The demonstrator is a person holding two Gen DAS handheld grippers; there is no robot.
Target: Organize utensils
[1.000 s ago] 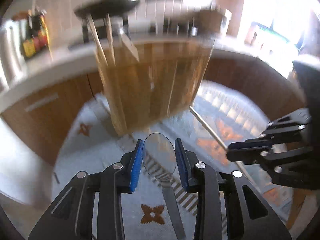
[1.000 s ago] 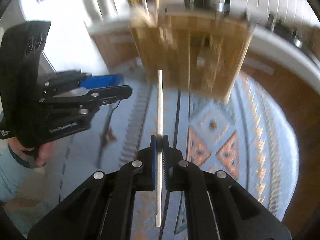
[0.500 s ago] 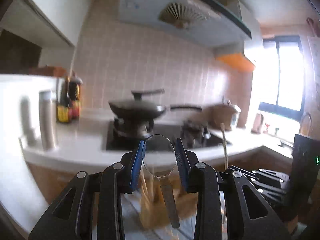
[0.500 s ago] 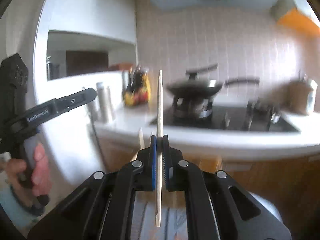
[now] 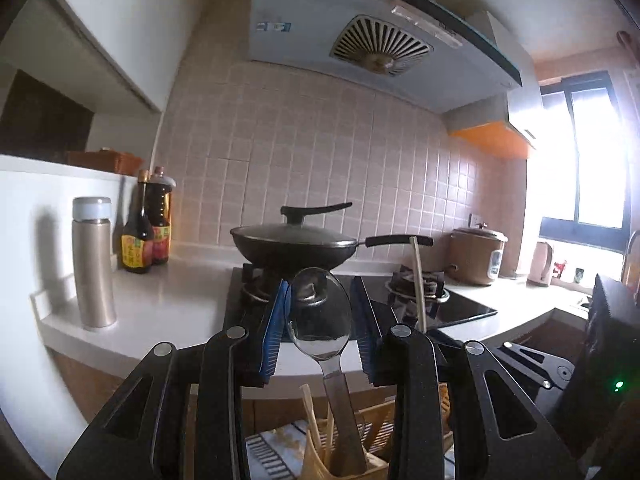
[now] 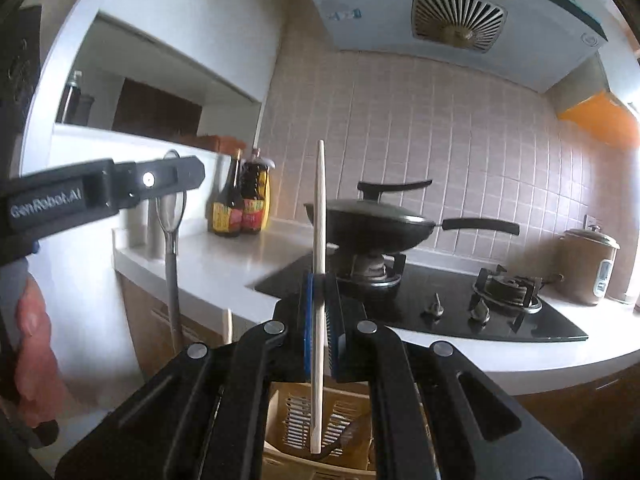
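My left gripper [image 5: 320,328] is shut on a metal spoon [image 5: 320,316], bowl up between the blue pads, handle hanging down toward a tan slotted utensil holder [image 5: 376,432] with wooden sticks in it. My right gripper [image 6: 320,320] is shut on a pale wooden chopstick [image 6: 319,240], held upright; its lower end hangs over the same holder [image 6: 312,420]. The left gripper [image 6: 104,192] with the spoon [image 6: 171,216] shows at left in the right wrist view. The chopstick [image 5: 418,280] and right gripper also show at right in the left wrist view.
A white counter [image 5: 180,304] carries a black wok [image 5: 294,246] on a gas hob [image 6: 440,308], two sauce bottles [image 5: 146,236], a steel flask [image 5: 94,260] and a brown rice cooker [image 5: 476,256]. A range hood [image 5: 360,40] hangs above. A window [image 5: 596,160] is at right.
Both grippers tilted up from looking down at the holder and patterned rug to facing the counter and stove. The spoon and chopstick stay gripped; the holder now sits at the bottom edge.
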